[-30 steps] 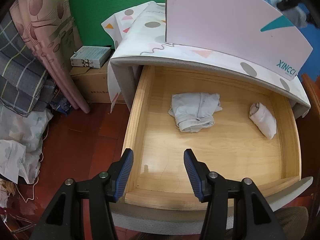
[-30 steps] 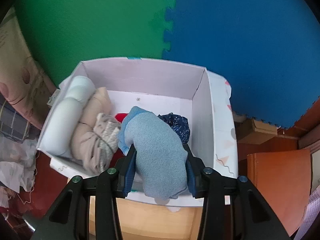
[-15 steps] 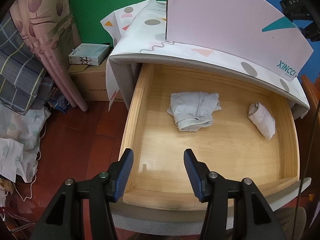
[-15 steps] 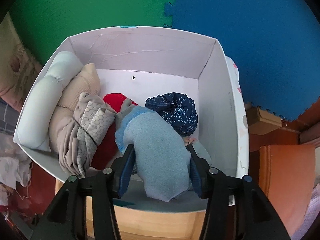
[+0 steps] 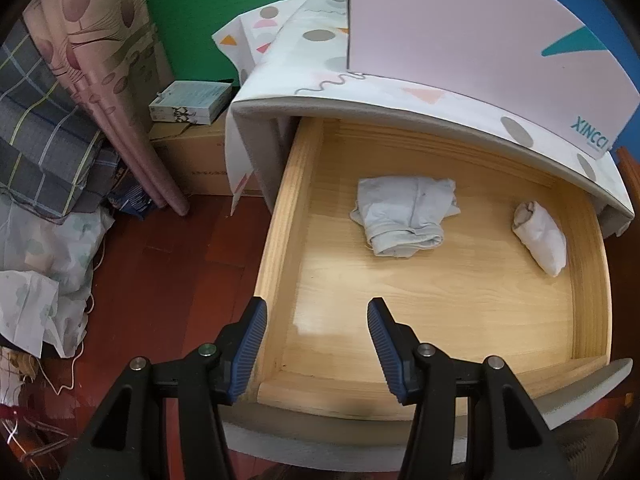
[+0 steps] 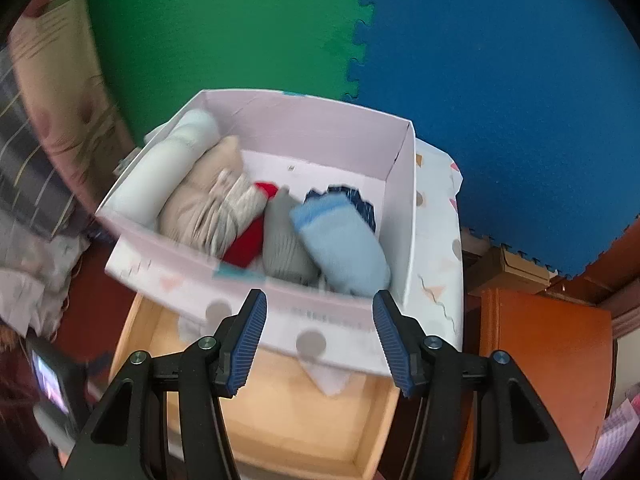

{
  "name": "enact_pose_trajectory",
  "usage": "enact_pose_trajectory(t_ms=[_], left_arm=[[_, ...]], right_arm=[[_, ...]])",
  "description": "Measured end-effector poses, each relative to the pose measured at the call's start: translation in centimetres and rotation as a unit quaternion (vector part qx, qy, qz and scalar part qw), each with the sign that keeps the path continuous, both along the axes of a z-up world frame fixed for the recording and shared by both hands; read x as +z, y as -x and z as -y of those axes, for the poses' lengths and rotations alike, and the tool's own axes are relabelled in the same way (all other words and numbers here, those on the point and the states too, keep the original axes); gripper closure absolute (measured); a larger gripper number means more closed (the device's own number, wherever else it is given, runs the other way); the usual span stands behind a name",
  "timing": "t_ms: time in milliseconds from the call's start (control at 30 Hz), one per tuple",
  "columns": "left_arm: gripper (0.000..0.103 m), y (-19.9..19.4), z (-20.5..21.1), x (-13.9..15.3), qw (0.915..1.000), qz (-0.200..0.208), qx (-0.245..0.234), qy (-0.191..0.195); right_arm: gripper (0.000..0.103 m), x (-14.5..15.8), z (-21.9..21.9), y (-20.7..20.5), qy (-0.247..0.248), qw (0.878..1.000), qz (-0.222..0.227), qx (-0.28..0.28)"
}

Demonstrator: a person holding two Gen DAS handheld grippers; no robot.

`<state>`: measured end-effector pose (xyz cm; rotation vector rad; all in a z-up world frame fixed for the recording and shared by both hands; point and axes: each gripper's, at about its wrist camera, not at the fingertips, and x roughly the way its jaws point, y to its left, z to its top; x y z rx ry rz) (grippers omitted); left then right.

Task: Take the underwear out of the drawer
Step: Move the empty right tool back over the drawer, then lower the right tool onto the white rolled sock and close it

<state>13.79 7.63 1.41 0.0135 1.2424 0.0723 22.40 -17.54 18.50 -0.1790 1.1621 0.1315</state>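
Note:
The wooden drawer stands pulled out. On its floor lie a folded pale grey underwear piece and a rolled white one. My left gripper hovers open over the drawer's front left corner, holding nothing. In the right wrist view the pink box on the cabinet top holds several rolled garments, with the light blue underwear lying at its right side. My right gripper is above the box's near wall; its jaws are opening and nothing is between them.
A patterned cloth covers the cabinet top. Curtain, plaid fabric and loose cloth crowd the floor at the left. A small box sits on a carton beside the cabinet. An orange-brown wooden piece stands at the right.
My right gripper let go of the light blue underwear, which now lies in the pink box, and pulled back toward me and up. The left gripper has stayed put.

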Motion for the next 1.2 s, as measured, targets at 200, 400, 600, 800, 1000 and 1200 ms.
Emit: enact_pose_trajectory(t_ms=[200,400,600,800,1000,1200], left_arm=[[0.049,0.0,-0.2,0.0,0.9995,0.002,0.018,-0.025],[0.049,0.2,-0.3,0.5,0.9986,0.016,0.029,-0.041],[0.049,0.3,-1.1,0.7,0.9977,0.021,0.054,-0.036],[0.049,0.4,-1.6,0.8,0.9973,0.024,0.064,-0.029],[0.049,0.4,-1.5,0.8,0.9973,0.023,0.063,-0.029],[0.049,0.4,-1.6,0.6,0.9975,0.02,0.063,-0.027]], right_arm=[[0.055,-2.5,1.3,4.6,0.003,0.999,-0.017,0.027],[0.061,-8.1,2.0,7.0,0.006,0.997,-0.064,0.048],[0.064,-13.2,1.7,7.5,0.007,0.994,-0.082,0.077],[0.064,-16.1,1.7,6.7,0.02,0.992,-0.085,0.094],[0.064,-18.8,1.4,5.8,0.041,0.988,-0.09,0.12],[0.064,-21.1,1.3,4.9,0.07,0.984,-0.097,0.135]])
